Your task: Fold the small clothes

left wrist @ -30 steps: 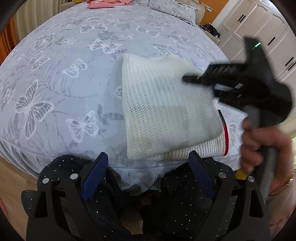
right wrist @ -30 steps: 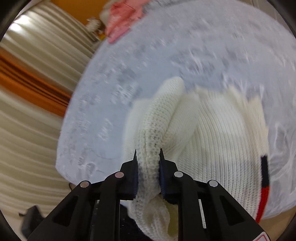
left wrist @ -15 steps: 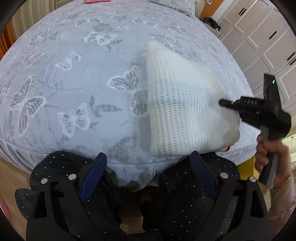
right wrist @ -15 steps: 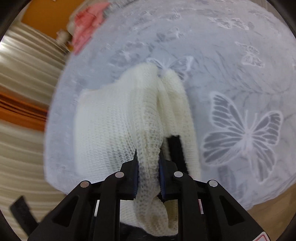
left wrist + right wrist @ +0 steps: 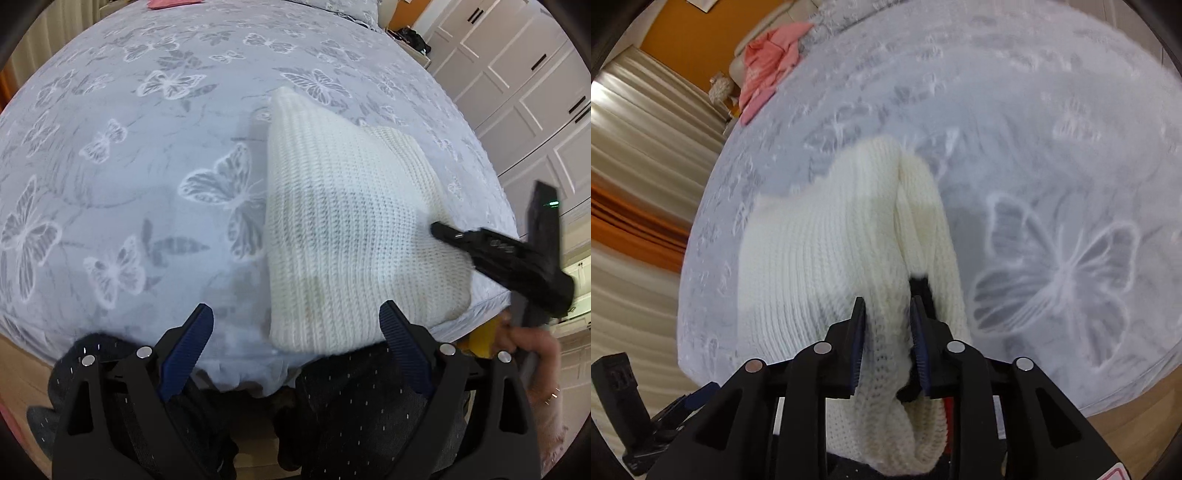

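Knitted white sweater (image 5: pixel 351 236) lay folded near the bed (image 5: pixel 147 155) edge, at the lower right of the left wrist view. Our right gripper (image 5: pixel 886 332) had a bunched fold between its fingers (image 5: pixel 857 332), which had just been opening a little, though the pads looked to be touching the knit. Our left gripper (image 5: pixel 295 339) hung with its fingers wide and nothing between them, just short of the sweater's near edge.

We judged the main risk to be the release: loose, springy knit could cling to the ribbed pads and drag the top layer askew as the right hand withdrew. Sitting so close to the bed edge, the bundle could also slump over the side if nudged.
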### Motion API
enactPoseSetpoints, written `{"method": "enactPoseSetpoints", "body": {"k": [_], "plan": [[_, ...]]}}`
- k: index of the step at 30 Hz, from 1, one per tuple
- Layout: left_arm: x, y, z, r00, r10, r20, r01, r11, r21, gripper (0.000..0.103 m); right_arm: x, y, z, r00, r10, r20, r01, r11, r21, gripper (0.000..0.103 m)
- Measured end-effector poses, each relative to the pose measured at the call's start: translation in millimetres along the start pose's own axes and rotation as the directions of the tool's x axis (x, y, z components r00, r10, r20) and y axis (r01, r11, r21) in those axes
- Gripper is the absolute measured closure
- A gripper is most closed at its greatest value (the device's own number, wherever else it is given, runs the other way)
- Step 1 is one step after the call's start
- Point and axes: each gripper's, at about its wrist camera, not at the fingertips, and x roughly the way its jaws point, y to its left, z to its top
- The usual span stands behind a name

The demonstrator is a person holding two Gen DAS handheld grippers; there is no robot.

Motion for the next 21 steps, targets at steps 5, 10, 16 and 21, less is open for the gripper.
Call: {"method": "enactPoseSetpoints", "body": {"k": [5,10,16,21], "plan": [[5,-13,18,1.0,0.009,0.023,-0.01,1.0,0.026,0.013,-10,21,24,0.999,-0.004,0.039,0.008,0.996,-0.092,0.05],[6,-22,23,0.998,0.038,0.046,-0.041,0.997,0.058,0.012,27,32,30,0.999,-0.046,-0.018,0.042,0.986,-0.161,0.052],[13,-23,24,0.998,0.049,0.024,-0.051,0.996,0.072,0.012,7,22,27,0.996,-0.031,0.084,0.041,0.992,-0.119,0.088],[23,-20,25,0.999,0.052,0.008,-0.052,0.997,0.064,0.012,41,-2,18,0.998,-0.066,-0.025,0.063,0.992,-0.106,0.079]]}}
